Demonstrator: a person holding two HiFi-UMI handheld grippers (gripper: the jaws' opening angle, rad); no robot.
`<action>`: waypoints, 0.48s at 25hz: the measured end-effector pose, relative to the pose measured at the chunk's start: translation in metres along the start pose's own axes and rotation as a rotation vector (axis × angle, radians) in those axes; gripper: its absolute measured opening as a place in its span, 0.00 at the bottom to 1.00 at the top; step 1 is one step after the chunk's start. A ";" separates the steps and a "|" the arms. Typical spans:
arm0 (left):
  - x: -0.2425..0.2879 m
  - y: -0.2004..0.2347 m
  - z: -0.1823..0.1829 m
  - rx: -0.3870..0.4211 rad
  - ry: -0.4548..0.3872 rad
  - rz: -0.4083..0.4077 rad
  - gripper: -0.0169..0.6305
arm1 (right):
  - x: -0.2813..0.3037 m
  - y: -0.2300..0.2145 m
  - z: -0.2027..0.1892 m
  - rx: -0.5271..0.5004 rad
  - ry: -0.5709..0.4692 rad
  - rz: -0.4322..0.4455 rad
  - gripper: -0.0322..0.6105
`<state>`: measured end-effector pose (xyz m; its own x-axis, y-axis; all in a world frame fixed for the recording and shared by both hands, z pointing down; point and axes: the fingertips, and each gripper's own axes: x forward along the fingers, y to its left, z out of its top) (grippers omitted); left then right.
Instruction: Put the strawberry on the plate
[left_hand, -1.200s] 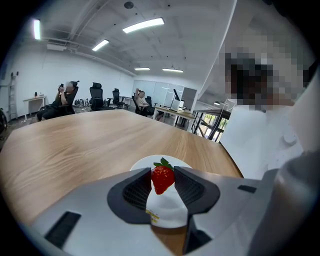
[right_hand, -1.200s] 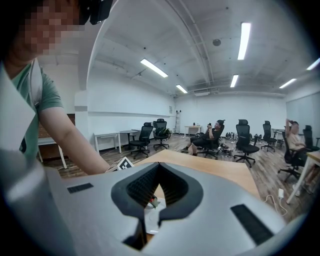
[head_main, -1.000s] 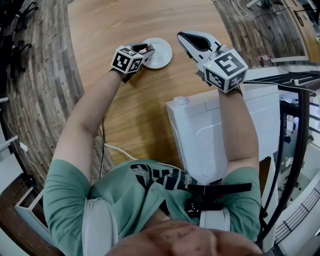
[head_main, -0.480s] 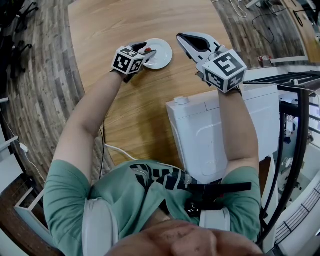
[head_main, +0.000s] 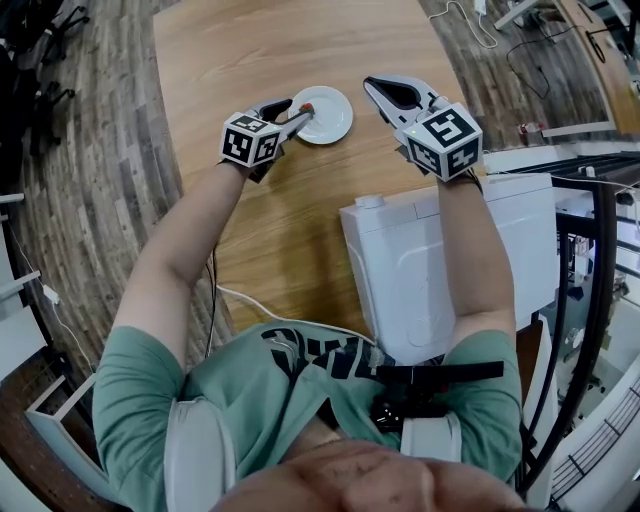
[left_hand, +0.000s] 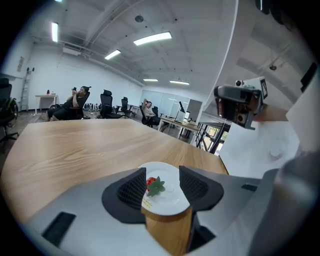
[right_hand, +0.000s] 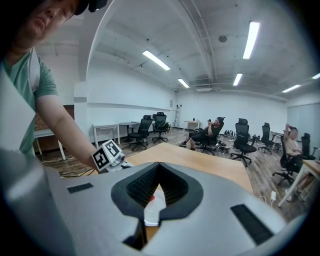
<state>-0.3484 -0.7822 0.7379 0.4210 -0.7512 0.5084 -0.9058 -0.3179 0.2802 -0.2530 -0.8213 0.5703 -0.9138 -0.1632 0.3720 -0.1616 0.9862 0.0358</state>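
A small white plate (head_main: 328, 115) sits on the wooden table (head_main: 260, 50). The red strawberry (head_main: 305, 107) with its green leaf lies on the plate's left part. My left gripper (head_main: 292, 111) is at the plate's left edge. In the left gripper view, its jaws (left_hand: 162, 189) stand open around the strawberry (left_hand: 154, 185), which rests on the plate (left_hand: 172, 200) close to the left pad (left_hand: 131, 192). My right gripper (head_main: 373, 85) hovers to the right of the plate, shut and empty. Through its jaws (right_hand: 159, 167) I see a slice of the plate (right_hand: 152, 212).
A large white box (head_main: 450, 260) stands at the table's right edge under my right forearm. A white cable (head_main: 270, 315) runs over the near table edge. Office chairs (left_hand: 107, 107) and seated people are far off across the room.
The left jaws have spread wider and let go of the strawberry, which now lies on the plate. The right gripper has kept its place and stayed shut.
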 end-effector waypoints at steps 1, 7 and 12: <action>-0.007 -0.003 0.001 -0.011 -0.014 -0.005 0.35 | 0.001 0.000 -0.004 -0.008 0.019 -0.004 0.06; -0.060 -0.013 0.004 -0.072 -0.097 0.008 0.12 | 0.006 0.001 -0.026 -0.069 0.133 -0.038 0.06; -0.127 -0.017 0.011 -0.117 -0.174 0.017 0.03 | 0.006 -0.003 -0.030 -0.095 0.166 -0.102 0.06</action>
<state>-0.3864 -0.6880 0.6596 0.3817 -0.8475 0.3689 -0.8965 -0.2424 0.3708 -0.2466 -0.8248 0.6007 -0.8193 -0.2635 0.5093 -0.2071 0.9642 0.1658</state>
